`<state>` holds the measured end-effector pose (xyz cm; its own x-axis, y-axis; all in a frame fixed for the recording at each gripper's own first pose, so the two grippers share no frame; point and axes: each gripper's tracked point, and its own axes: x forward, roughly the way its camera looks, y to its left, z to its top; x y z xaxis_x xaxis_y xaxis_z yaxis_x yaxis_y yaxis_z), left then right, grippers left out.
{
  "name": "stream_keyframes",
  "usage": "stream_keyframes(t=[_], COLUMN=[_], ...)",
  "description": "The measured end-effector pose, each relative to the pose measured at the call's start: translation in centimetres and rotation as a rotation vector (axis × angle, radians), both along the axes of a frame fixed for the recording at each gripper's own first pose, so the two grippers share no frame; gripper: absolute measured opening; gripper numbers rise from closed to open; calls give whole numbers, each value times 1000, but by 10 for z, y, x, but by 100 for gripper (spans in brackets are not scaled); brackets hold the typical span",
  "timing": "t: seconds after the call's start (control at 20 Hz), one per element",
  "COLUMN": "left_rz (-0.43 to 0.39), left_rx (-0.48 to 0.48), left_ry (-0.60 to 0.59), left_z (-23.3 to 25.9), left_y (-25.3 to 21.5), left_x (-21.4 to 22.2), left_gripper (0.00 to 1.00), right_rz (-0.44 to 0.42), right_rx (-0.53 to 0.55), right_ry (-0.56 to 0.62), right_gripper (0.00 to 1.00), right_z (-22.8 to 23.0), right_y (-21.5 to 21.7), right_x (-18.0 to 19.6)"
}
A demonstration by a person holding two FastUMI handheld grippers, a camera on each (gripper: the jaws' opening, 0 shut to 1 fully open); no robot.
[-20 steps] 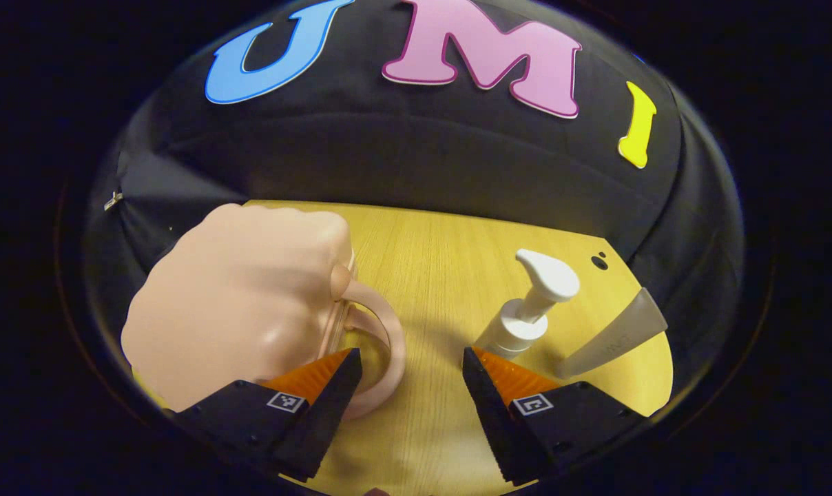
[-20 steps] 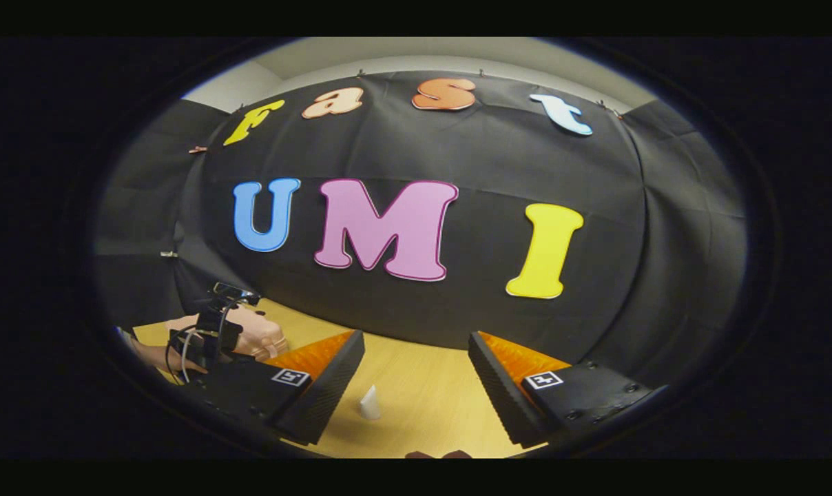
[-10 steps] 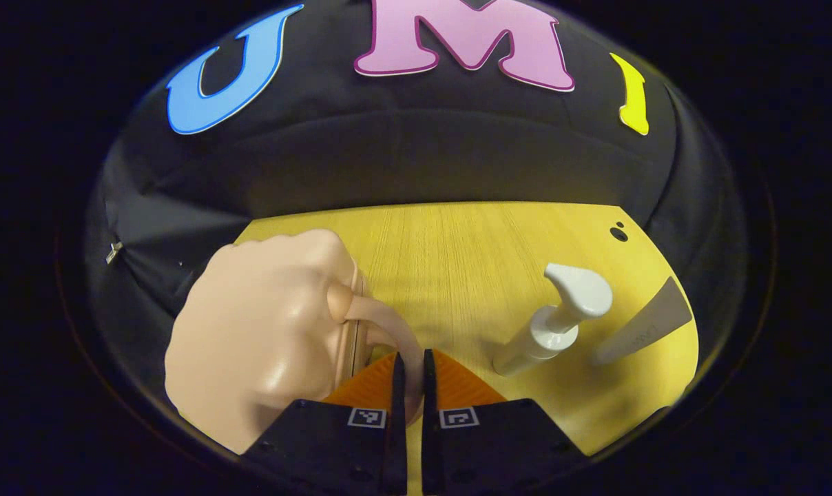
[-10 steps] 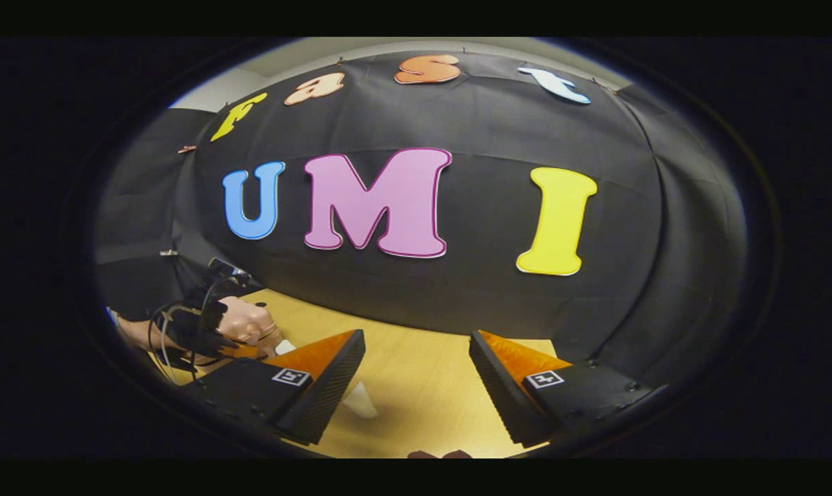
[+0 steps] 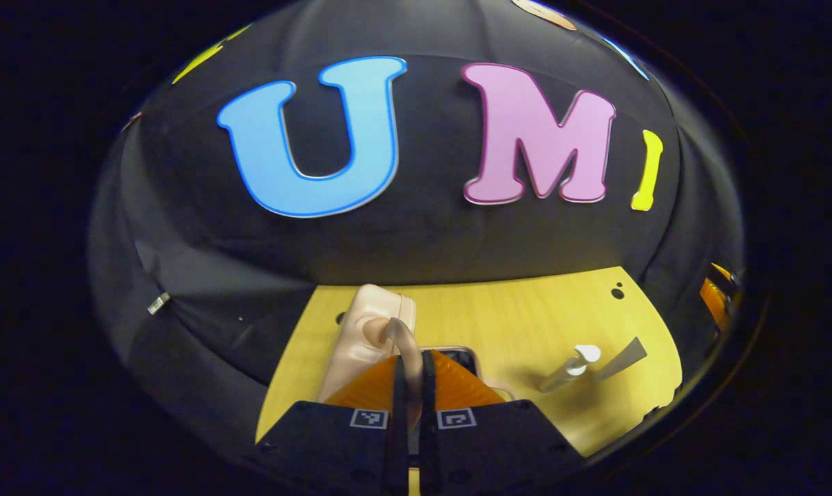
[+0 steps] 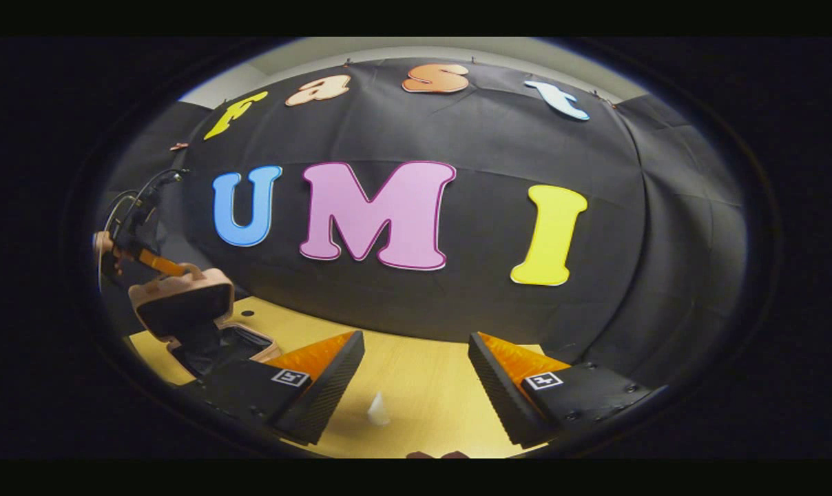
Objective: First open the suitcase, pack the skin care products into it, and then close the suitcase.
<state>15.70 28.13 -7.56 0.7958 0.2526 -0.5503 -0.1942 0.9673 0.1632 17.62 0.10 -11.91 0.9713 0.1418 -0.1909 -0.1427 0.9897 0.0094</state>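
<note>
L tongs (image 5: 410,386): we pinch suitcase (image 6: 182,303) handle (image 5: 399,337), lid raised.
R tongs (image 6: 416,375): spread wide, near pump bottle (image 5: 569,367) on counter (image 5: 526,310).

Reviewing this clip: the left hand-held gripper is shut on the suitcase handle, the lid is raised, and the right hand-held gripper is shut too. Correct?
Not quite. In the right gripper view the right hand-held gripper is open, its fingers apart over bare table. The rest holds: the left hand-held gripper is shut on the suitcase handle, and the lid is raised.

Open table (image 5: 526,310) between suitcase (image 5: 368,331) and pump bottle (image 5: 569,366).
</note>
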Motion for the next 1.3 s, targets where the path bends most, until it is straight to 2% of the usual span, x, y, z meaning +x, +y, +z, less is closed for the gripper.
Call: stream_keyframes(t=[0.1, 0.25, 0.4, 0.55, 0.7, 0.85, 1.0, 1.05, 1.1, 1.25, 1.3], left_rz=[53, 103, 141, 195, 259, 307, 373, 393, 393, 341, 295], left_rx=[53, 21, 15, -78, -210, -283, -295, -293, -298, -283, -268], left_ry=[-23, -31, 3, 40, 85, 168, 123, 114, 85, -72, -140], left_z=[16, 4, -41, -105, -184, -259, -274, -269, -257, -192, -155], left_y=[70, 154, 245, 312, 356, 374, 388, 391, 393, 373, 353], left_x=[-9, -15, -21, -25, -36, -59, -71, -75, -75, -64, -58], left_gripper=[11, 8, 8, 8, 8, 8, 10, 20, 25, 100, 99], right_rz=[-21, -59, -109, -152, -194, -214, -209, -208, -208, -202, -200], right_rx=[14, 33, 6, 5, 42, 4, -38, -34, -28, -26, -25], right_ry=[25, 80, 92, 123, 214, 245, 256, 257, 257, 255, 253], right_gripper=[97, 96, 96, 97, 97, 97, 97, 97, 97, 97, 97], right_z=[-1, -2, 8, 11, -3, -6, -11, -11, -12, -16, -18], right_y=[10, 26, 41, 59, 78, 88, 98, 102, 104, 105, 103], right_x=[-4, -13, -28, -54, -88, -114, -129, -132, -134, -135, -134])
